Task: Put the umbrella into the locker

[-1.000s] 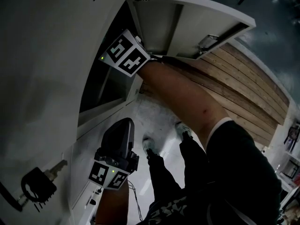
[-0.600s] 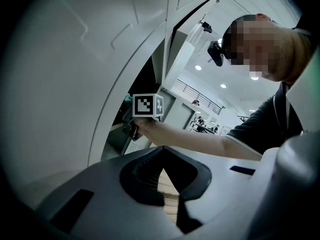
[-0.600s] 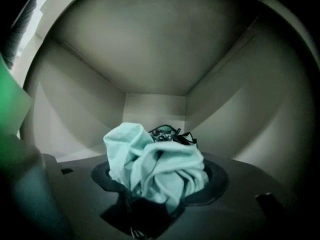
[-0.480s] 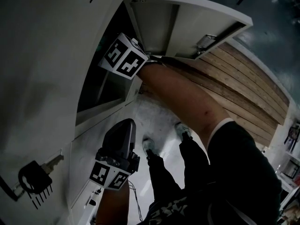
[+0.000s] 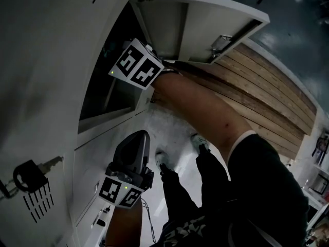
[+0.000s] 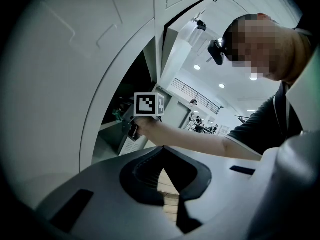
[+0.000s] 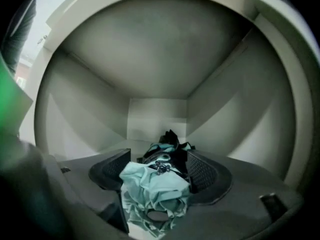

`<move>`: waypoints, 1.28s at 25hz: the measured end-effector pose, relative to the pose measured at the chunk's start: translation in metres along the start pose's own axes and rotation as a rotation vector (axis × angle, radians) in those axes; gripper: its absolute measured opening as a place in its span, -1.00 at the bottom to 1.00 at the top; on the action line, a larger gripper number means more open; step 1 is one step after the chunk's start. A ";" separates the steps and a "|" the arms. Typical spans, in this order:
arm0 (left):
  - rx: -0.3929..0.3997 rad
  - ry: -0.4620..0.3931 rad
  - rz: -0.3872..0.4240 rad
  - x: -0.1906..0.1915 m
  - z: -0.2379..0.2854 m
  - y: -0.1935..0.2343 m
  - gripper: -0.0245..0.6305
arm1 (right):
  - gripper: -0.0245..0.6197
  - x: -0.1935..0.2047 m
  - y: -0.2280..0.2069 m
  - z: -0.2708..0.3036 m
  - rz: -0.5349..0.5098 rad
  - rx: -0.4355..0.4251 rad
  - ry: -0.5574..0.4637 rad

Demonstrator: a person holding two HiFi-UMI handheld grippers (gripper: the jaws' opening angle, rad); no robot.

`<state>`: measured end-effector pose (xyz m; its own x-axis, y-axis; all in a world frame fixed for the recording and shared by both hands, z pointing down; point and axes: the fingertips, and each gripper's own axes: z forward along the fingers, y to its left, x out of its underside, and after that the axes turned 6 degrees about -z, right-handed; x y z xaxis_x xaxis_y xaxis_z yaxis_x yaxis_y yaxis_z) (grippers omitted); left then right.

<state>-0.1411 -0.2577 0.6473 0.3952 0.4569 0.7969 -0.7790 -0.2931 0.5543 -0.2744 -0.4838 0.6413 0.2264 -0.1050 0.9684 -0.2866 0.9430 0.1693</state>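
Umbrella (image 7: 156, 186), bundled pale green fabric, lay inside the locker (image 7: 160, 59) between the right gripper's (image 7: 157, 165) jaws, which had just been opening wide. The left gripper (image 6: 161, 156) was closed on nothing.

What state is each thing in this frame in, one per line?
Locker door, open.
Umbrella, folded, inside the locker, not gripped.
Right tool, open, umbrella between its jaws; jaws have just been opening.
Left tool, shut, empty.
Door with key, shut.
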 end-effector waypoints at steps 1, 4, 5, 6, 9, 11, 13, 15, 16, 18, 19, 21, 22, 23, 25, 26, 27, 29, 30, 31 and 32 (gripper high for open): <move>0.000 -0.001 0.001 0.000 -0.001 -0.001 -0.90 | 0.13 -0.003 0.001 -0.002 0.005 -0.001 -0.013; -0.002 -0.003 0.005 -0.002 -0.003 -0.004 -0.90 | 0.13 -0.010 0.003 -0.009 0.006 0.001 -0.029; -0.002 -0.004 0.007 -0.003 -0.004 -0.005 -0.90 | 0.13 -0.013 0.003 -0.011 0.007 0.002 -0.032; -0.003 -0.005 0.009 -0.004 -0.005 -0.007 -0.90 | 0.13 -0.016 0.003 -0.015 0.010 0.003 -0.035; -0.002 -0.006 0.023 -0.008 -0.010 -0.015 -0.90 | 0.13 -0.025 0.008 -0.027 0.006 0.008 -0.046; -0.001 -0.011 0.035 -0.014 -0.013 -0.019 -0.90 | 0.13 -0.030 0.012 -0.037 0.000 0.011 -0.049; 0.001 -0.017 0.047 -0.021 -0.016 -0.024 -0.90 | 0.13 -0.033 0.014 -0.047 0.006 0.016 -0.045; 0.005 -0.021 0.059 -0.027 -0.019 -0.031 -0.90 | 0.13 -0.034 0.014 -0.060 0.029 0.024 -0.037; 0.008 -0.022 0.063 -0.030 -0.020 -0.035 -0.90 | 0.13 -0.035 0.013 -0.067 0.041 0.028 -0.032; 0.015 -0.020 0.070 -0.035 -0.023 -0.044 -0.90 | 0.13 -0.035 0.014 -0.082 0.056 0.034 -0.014; 0.019 -0.017 0.073 -0.037 -0.025 -0.048 -0.90 | 0.13 -0.035 0.015 -0.090 0.057 0.038 -0.003; 0.028 -0.012 0.079 -0.041 -0.029 -0.057 -0.90 | 0.13 -0.034 0.017 -0.106 0.060 0.048 0.019; 0.034 -0.010 0.080 -0.044 -0.031 -0.061 -0.90 | 0.13 -0.034 0.018 -0.116 0.066 0.054 0.030; 0.040 -0.007 0.081 -0.046 -0.034 -0.066 -0.90 | 0.13 -0.033 0.019 -0.125 0.075 0.058 0.043; 0.050 0.000 0.086 -0.051 -0.041 -0.077 -0.90 | 0.13 -0.032 0.026 -0.144 0.101 0.061 0.077; 0.054 0.004 0.089 -0.054 -0.046 -0.082 -0.90 | 0.13 -0.033 0.030 -0.154 0.115 0.060 0.093; 0.058 0.006 0.091 -0.057 -0.050 -0.087 -0.90 | 0.13 -0.034 0.035 -0.163 0.128 0.060 0.107; 0.071 0.013 0.095 -0.063 -0.060 -0.096 -0.90 | 0.13 -0.038 0.047 -0.180 0.152 0.058 0.134; 0.081 0.020 0.101 -0.065 -0.066 -0.101 -0.90 | 0.13 -0.041 0.053 -0.190 0.168 0.060 0.145; 0.094 0.031 0.109 -0.066 -0.071 -0.107 -0.90 | 0.12 -0.045 0.060 -0.199 0.187 0.065 0.152; 0.106 0.043 0.116 -0.067 -0.076 -0.112 -0.90 | 0.12 -0.049 0.066 -0.209 0.209 0.072 0.157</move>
<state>-0.1173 -0.1913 0.5138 0.2825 0.4494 0.8475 -0.7619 -0.4317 0.4829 -0.1097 -0.3501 0.5667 0.2949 0.1452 0.9444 -0.4067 0.9134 -0.0135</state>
